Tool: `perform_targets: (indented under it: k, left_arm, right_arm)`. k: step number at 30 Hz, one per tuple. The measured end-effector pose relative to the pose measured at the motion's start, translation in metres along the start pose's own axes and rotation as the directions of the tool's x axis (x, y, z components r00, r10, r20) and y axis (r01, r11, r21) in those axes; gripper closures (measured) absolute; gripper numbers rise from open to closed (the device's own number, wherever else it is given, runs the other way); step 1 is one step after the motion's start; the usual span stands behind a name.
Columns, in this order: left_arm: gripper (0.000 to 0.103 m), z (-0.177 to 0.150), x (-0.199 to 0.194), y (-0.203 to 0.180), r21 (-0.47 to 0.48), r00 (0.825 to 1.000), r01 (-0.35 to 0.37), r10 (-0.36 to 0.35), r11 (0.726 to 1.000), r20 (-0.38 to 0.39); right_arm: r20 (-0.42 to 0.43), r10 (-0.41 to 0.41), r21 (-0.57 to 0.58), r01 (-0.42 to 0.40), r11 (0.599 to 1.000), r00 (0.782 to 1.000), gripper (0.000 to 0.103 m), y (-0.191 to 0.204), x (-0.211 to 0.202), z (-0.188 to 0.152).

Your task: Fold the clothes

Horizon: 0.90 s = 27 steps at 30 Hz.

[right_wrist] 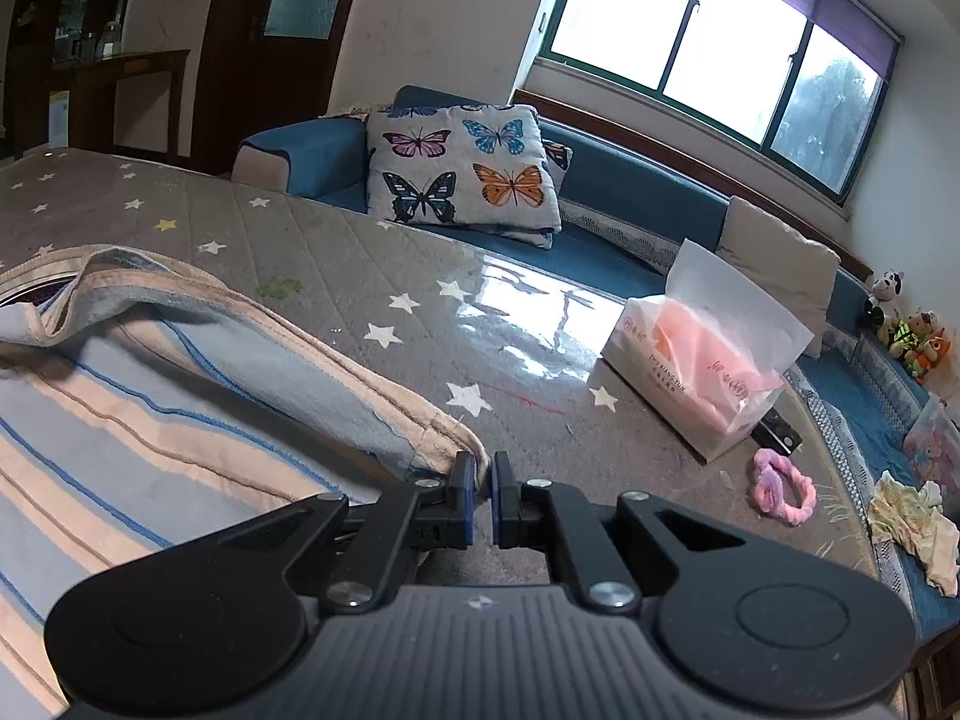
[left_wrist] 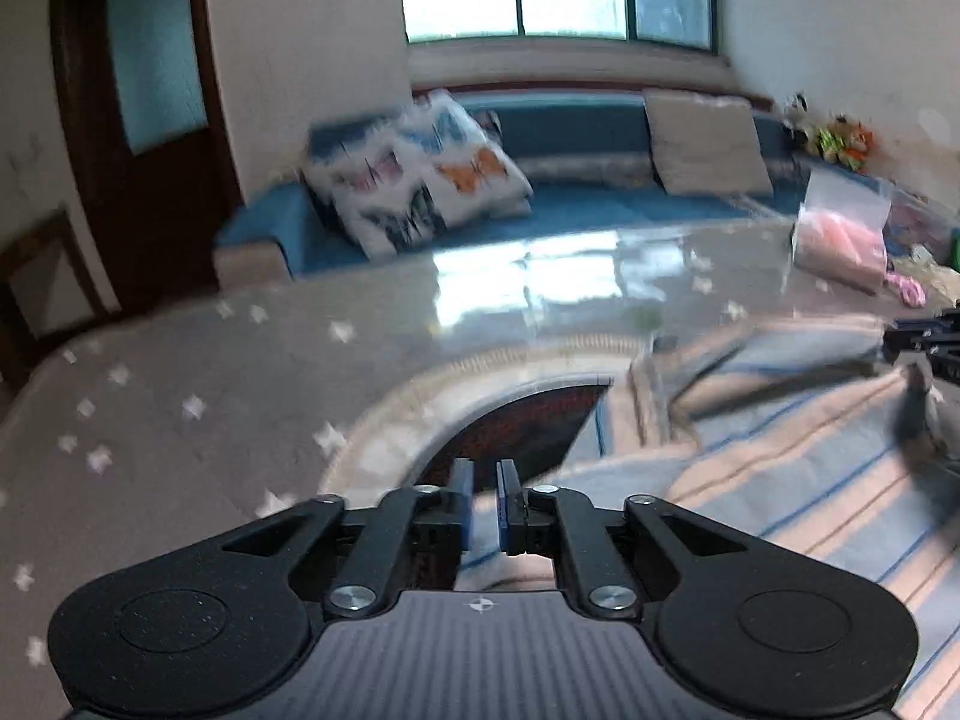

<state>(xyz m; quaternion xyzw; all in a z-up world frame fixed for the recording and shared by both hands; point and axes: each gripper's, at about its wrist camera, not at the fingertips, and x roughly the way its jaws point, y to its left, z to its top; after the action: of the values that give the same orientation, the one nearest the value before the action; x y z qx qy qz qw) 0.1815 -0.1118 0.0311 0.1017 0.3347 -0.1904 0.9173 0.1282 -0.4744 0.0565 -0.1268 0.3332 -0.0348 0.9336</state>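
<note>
The left gripper (left_wrist: pixel 485 501) has its jaws slightly apart with nothing between them, above the neckline of a striped shirt (left_wrist: pixel 798 480) spread on the star-patterned table (left_wrist: pixel 180 420). The right gripper (right_wrist: pixel 485 489) has its jaws clamped on the shirt's sleeve hem (right_wrist: pixel 462 447), the garment stretching away to their left.

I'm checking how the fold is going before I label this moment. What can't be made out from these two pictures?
- What garment the striped cloth is: both views cut it off at the edges.
- Whether the right tongs pinch its hem: the cloth only reaches the left finger.
- Left wrist view: motion blur smears the cloth's neckline.
- Printing on the plastic bag: too small.
- The hands holding the tongs: out of view.
</note>
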Motion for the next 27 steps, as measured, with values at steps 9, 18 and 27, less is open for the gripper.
perform_targets:
  k: [9,18,27]
  left_arm:
    - [0.062,-0.011,0.032,0.000,0.008,0.996,0.034,-0.033,0.999,-0.087]
    - [0.100,-0.014,0.033,0.001,0.000,0.990,0.111,-0.111,0.994,-0.086]
    - [0.102,0.014,-0.011,0.039,-0.054,0.982,-0.138,0.144,0.989,0.120]
  right_arm:
    - [-0.010,0.002,-0.015,-0.002,1.000,1.000,0.098,0.001,0.004,0.000]
    - [-0.012,0.004,-0.023,-0.004,1.000,1.000,0.098,0.002,0.006,0.002]
    - [0.028,0.008,-0.017,-0.008,1.000,1.000,0.098,0.004,0.007,0.027]
